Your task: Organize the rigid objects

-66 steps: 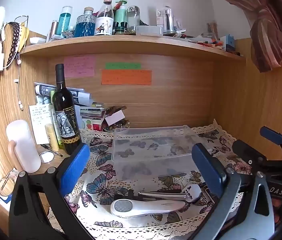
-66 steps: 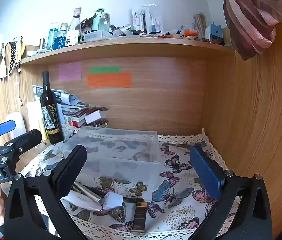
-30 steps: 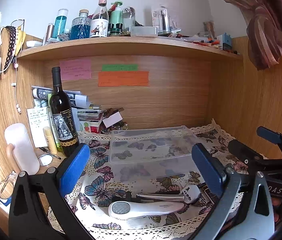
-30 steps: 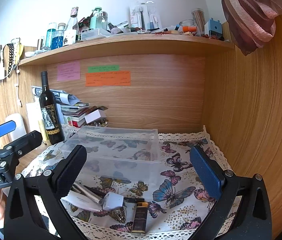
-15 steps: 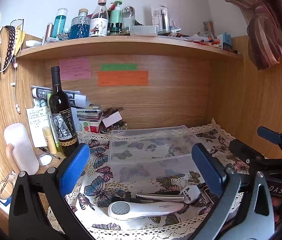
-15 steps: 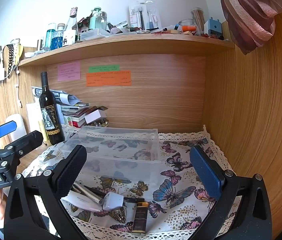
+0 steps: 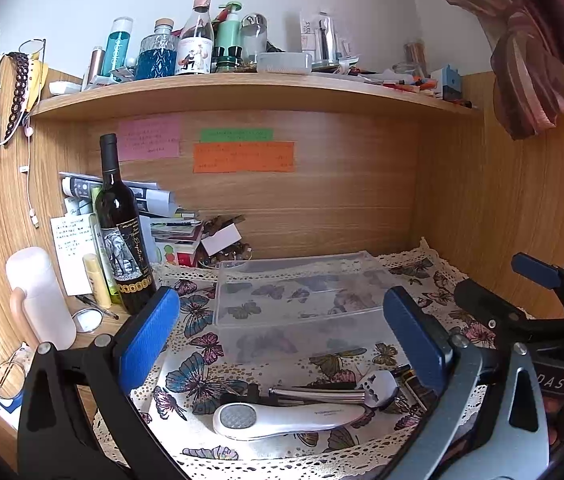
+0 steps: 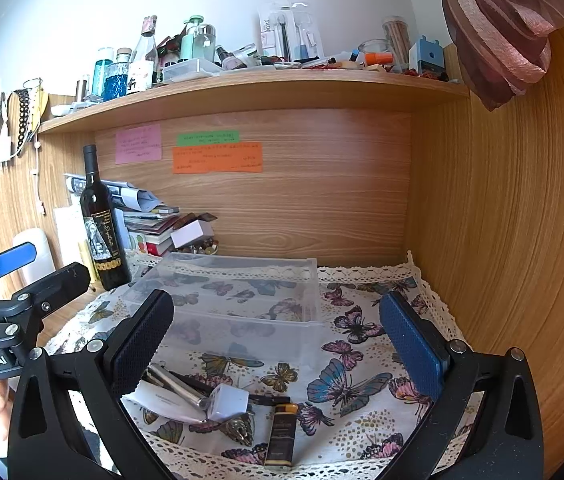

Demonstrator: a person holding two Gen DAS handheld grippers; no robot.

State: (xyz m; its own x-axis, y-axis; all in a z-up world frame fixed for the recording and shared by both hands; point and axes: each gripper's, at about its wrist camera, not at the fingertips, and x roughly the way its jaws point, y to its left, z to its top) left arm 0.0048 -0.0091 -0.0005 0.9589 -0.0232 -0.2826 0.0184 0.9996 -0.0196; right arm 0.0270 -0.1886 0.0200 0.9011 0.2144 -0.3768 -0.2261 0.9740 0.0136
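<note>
we hold the left gripper [image 7: 282, 344] and right gripper [image 8: 278, 344] released, fingers spread and empty. just ahead on the tabletop lie a white handheld device [image 7: 285, 420], a metal tool [image 7: 321, 394] and a dark tube [image 8: 280, 432], unsorted. beyond, the clear plastic bin [image 8: 242, 292] looks empty, so everything remains. "genrobot.ai" reads on the left gripper.

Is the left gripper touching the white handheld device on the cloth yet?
Apart. In the left wrist view, the open left gripper hovers above the white device, cloth visible between.
</note>
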